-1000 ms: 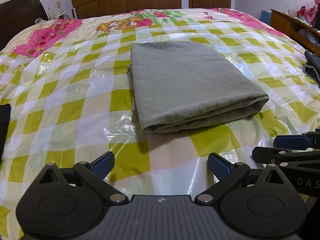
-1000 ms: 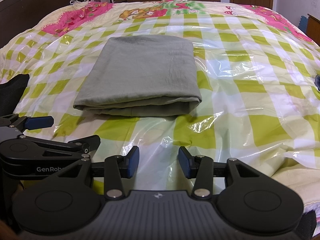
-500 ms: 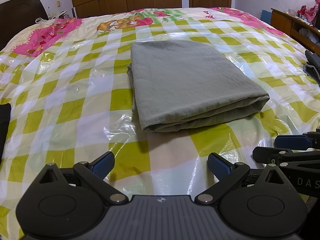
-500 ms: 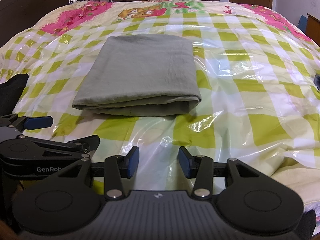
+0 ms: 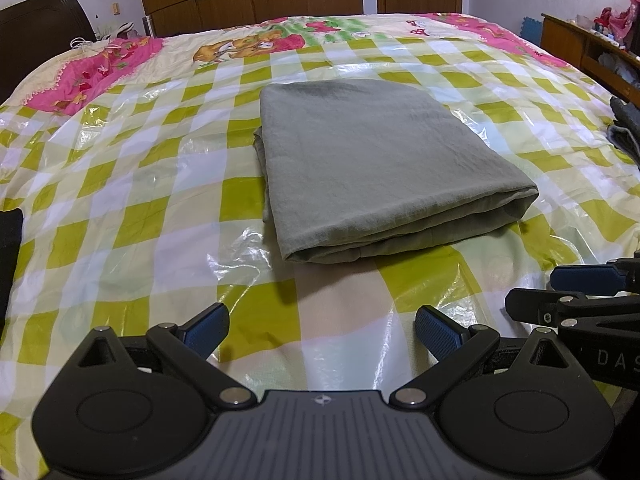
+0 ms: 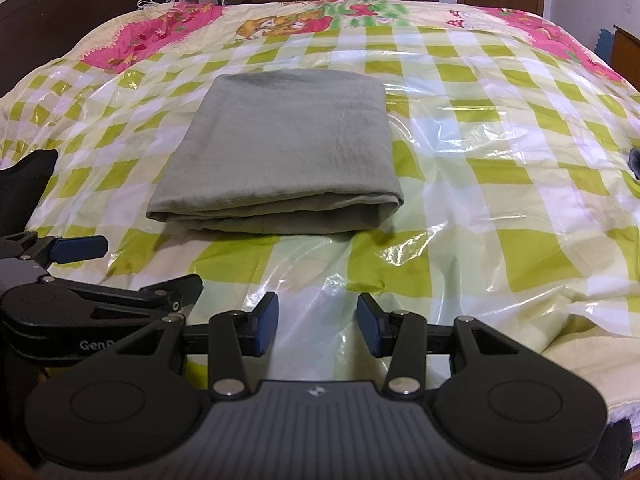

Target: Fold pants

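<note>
The grey-green pants (image 5: 372, 164) lie folded into a flat rectangle on the checked bed cover, with the thick folded edge facing me; they also show in the right wrist view (image 6: 280, 160). My left gripper (image 5: 322, 330) is open and empty, held back from the pants' near edge. My right gripper (image 6: 318, 324) is open and empty, also short of the pants. The right gripper shows at the right edge of the left wrist view (image 5: 580, 284), and the left gripper at the left of the right wrist view (image 6: 80, 250).
A shiny plastic sheet (image 5: 132, 208) covers the yellow-green checked bed. A dark garment (image 5: 626, 124) lies at the bed's right edge. A wooden shelf (image 5: 580, 48) stands at the right, a dark headboard (image 6: 72, 12) at the left, wardrobes behind.
</note>
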`<state>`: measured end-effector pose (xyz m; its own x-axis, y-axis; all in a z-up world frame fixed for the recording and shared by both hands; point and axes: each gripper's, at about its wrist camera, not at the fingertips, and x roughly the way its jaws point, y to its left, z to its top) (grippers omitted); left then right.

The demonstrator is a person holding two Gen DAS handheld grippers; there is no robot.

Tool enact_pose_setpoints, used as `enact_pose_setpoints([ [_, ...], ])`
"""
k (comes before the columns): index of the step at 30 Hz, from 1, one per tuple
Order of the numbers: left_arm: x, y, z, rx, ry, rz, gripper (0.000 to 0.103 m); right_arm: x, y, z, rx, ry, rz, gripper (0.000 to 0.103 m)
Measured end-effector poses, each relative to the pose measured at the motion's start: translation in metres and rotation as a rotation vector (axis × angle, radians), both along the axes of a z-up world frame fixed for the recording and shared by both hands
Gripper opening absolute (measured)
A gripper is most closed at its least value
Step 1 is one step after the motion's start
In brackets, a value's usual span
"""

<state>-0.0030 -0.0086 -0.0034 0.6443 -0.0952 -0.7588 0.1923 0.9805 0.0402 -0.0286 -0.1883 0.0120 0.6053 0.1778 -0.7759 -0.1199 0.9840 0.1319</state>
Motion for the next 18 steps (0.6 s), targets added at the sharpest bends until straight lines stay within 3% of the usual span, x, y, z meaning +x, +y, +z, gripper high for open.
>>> enact_pose_setpoints([
  [18, -0.0003, -0.001, 0.0008, 0.002, 0.001, 0.003, 0.103, -0.0002, 0.0005, 0.0021, -0.001, 0.001, -0.007, 0.048],
])
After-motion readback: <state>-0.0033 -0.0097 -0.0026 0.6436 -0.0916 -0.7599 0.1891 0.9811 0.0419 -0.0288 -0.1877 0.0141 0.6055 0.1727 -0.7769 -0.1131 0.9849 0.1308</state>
